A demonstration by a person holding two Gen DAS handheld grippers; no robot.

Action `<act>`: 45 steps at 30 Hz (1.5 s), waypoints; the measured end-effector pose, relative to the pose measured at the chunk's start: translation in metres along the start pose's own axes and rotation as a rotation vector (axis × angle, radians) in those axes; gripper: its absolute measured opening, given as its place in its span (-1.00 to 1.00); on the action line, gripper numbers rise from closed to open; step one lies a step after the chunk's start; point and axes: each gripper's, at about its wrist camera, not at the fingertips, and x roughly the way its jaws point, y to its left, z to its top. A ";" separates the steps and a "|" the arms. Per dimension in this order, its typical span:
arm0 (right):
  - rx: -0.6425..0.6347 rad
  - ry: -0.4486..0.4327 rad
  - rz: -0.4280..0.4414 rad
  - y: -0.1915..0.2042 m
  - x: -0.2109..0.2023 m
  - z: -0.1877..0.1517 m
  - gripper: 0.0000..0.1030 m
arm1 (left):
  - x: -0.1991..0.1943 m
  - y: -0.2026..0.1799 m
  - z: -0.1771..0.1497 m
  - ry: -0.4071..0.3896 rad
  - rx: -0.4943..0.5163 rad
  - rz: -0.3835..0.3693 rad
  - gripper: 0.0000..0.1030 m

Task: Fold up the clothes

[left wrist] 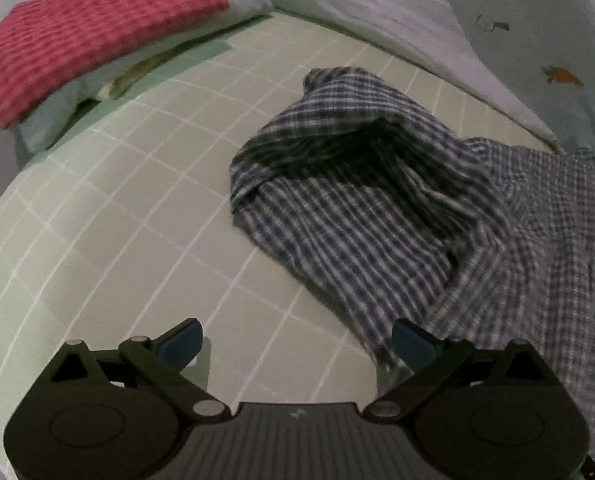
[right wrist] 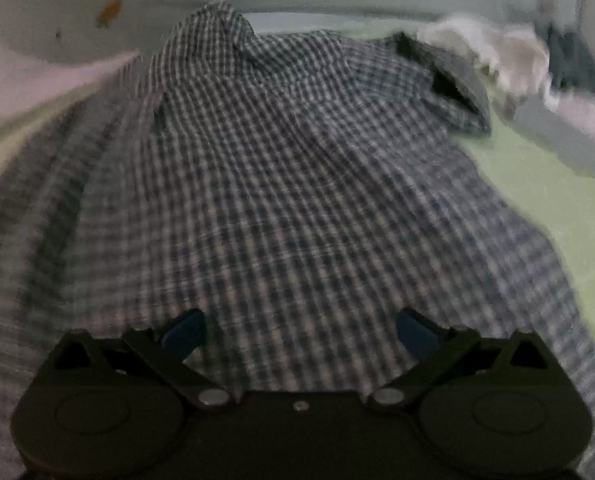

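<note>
On the green checked bed sheet (left wrist: 145, 216), a blue plaid shirt (left wrist: 349, 216) lies crumpled, one sleeve bunched toward 12 o'clock, body trailing to 4 o'clock. At 10 o'clock in the left wrist view sits a stack of folded clothes (left wrist: 97, 36), red check on top.

Left hand-held gripper (left wrist: 297, 344): jaws wide, nothing between them; the right-hand pad sits just beside the shirt's near edge. Right hand-held gripper (right wrist: 301, 332): jaws spread wide over the shirt body, no cloth pinched; both views are smeared.

Judgement: step in hand is re-gripping the shirt to spread it flat before any fold. To do well: pinch a single layer at a hem corner or shoulder seam with each gripper, well apart, then draw outward to remove slack. Avoid grabbing the bunched sleeve, which would lift several layers.

Writing: none legible. Small orange carrot print (left wrist: 563, 76) on pale bedding at 2 o'clock; no brand seen.
</note>
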 end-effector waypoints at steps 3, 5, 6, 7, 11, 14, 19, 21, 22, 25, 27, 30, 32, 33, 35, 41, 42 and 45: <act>0.002 -0.048 -0.015 0.008 0.003 -0.001 1.00 | 0.015 -0.003 0.007 0.005 0.010 -0.009 0.94; -0.006 -0.105 -0.016 0.012 0.006 -0.003 1.00 | 0.024 -0.006 0.010 0.007 0.016 -0.003 1.00; -0.013 -0.138 -0.014 0.014 0.007 -0.006 1.00 | 0.026 -0.010 0.011 -0.008 0.032 0.019 1.00; -0.022 -0.173 -0.010 0.015 0.008 -0.009 1.00 | 0.028 -0.014 0.011 -0.022 0.049 0.042 1.00; -0.030 -0.239 -0.009 0.016 0.010 -0.012 1.00 | 0.035 -0.026 0.012 -0.066 0.094 0.102 1.00; -0.028 -0.243 -0.005 0.015 0.010 -0.011 1.00 | 0.037 -0.024 0.014 -0.105 0.063 0.116 0.98; -0.028 -0.250 -0.004 0.016 0.013 -0.010 1.00 | 0.031 -0.025 0.016 -0.174 0.065 0.135 0.28; -0.028 -0.250 -0.004 0.016 0.013 -0.010 1.00 | 0.028 -0.027 0.018 -0.192 0.076 0.154 -0.15; -0.028 -0.251 -0.004 0.016 0.014 -0.010 1.00 | 0.026 -0.027 0.019 -0.197 0.084 0.168 -0.43; -0.027 -0.251 -0.005 0.016 0.014 -0.010 1.00 | 0.026 -0.023 0.023 -0.198 0.106 0.203 -0.73; -0.026 -0.252 -0.005 0.017 0.014 -0.010 1.00 | 0.025 -0.012 0.026 -0.197 0.087 0.233 -0.86; -0.025 -0.252 -0.006 0.017 0.014 -0.010 1.00 | 0.017 0.015 0.035 -0.215 0.038 0.304 -0.94; -0.024 -0.253 -0.006 0.017 0.014 -0.010 1.00 | 0.003 0.031 0.041 -0.256 0.010 0.371 -0.95; -0.024 -0.253 -0.006 0.017 0.014 -0.010 1.00 | -0.006 0.037 0.044 -0.288 0.006 0.405 -0.95; -0.023 -0.254 -0.006 0.017 0.014 -0.010 1.00 | -0.027 0.045 0.049 -0.364 0.012 0.470 -0.95; -0.022 -0.255 -0.006 0.016 0.014 -0.010 1.00 | -0.075 0.023 0.041 -0.536 0.171 0.485 -0.95; -0.021 -0.254 -0.006 0.016 0.014 -0.010 1.00 | -0.073 0.016 0.034 -0.526 0.218 0.461 -0.95; -0.020 -0.255 -0.007 0.017 0.014 -0.010 1.00 | -0.055 -0.008 0.008 -0.423 0.318 0.313 -0.94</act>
